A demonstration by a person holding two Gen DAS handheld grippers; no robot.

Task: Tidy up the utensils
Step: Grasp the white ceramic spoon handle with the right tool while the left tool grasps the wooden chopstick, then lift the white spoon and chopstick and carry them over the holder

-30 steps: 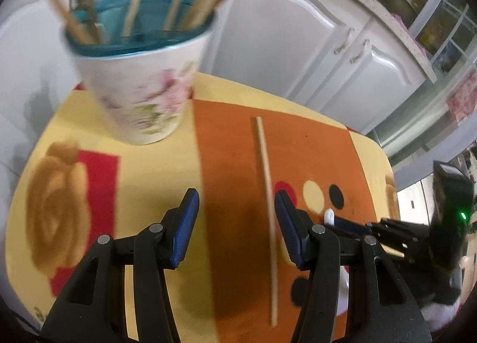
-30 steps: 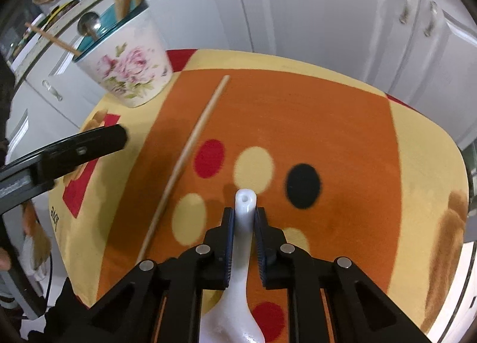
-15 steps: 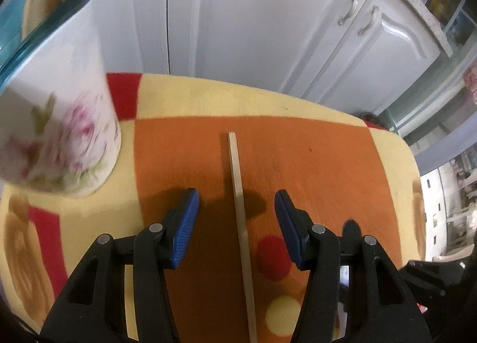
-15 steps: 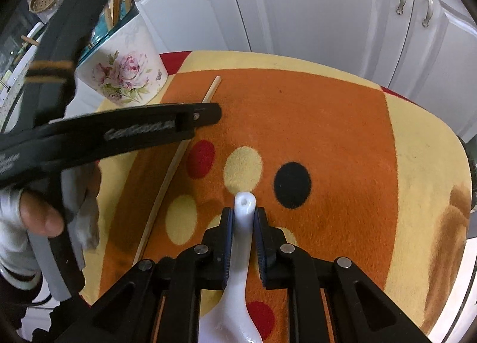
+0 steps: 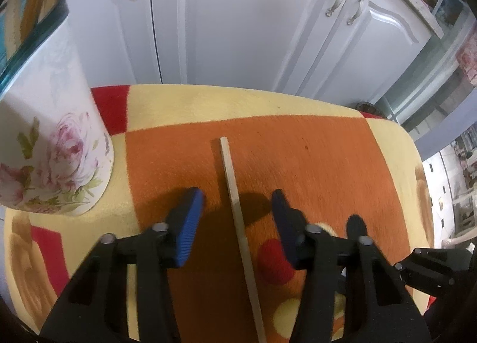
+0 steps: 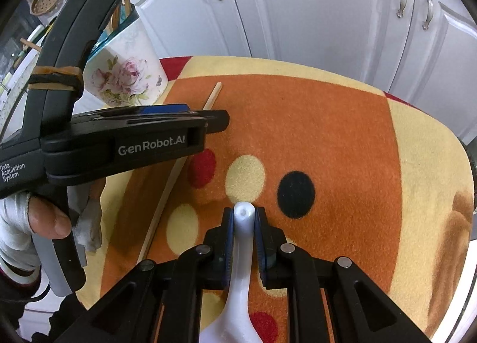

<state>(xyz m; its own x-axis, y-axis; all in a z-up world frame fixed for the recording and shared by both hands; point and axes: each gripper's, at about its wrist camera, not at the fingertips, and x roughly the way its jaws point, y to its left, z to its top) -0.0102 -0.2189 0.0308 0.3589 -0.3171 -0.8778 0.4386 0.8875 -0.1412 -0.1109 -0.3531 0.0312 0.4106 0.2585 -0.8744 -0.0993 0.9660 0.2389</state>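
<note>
A single wooden chopstick (image 5: 235, 209) lies on the orange patch of the cloth. My left gripper (image 5: 237, 197) is open and low over the cloth, one finger on each side of the chopstick. The chopstick also shows in the right wrist view (image 6: 167, 194), partly hidden under the left gripper body (image 6: 125, 146). My right gripper (image 6: 244, 215) is shut on the handle of a white spoon (image 6: 243, 241) and holds it above the cloth. A floral cup (image 5: 44, 140) with a teal inside holds several wooden utensils at the left; it also shows in the right wrist view (image 6: 125, 71).
The table is covered by a yellow, orange and red cloth (image 5: 328, 158) with dots. White cabinet doors (image 5: 238, 21) stand close behind the table. The table edge drops off at the right (image 6: 459, 194).
My left gripper has swung right from the cup, moved forward and come lower, straddling the chopstick. The right gripper has held still with the spoon.
</note>
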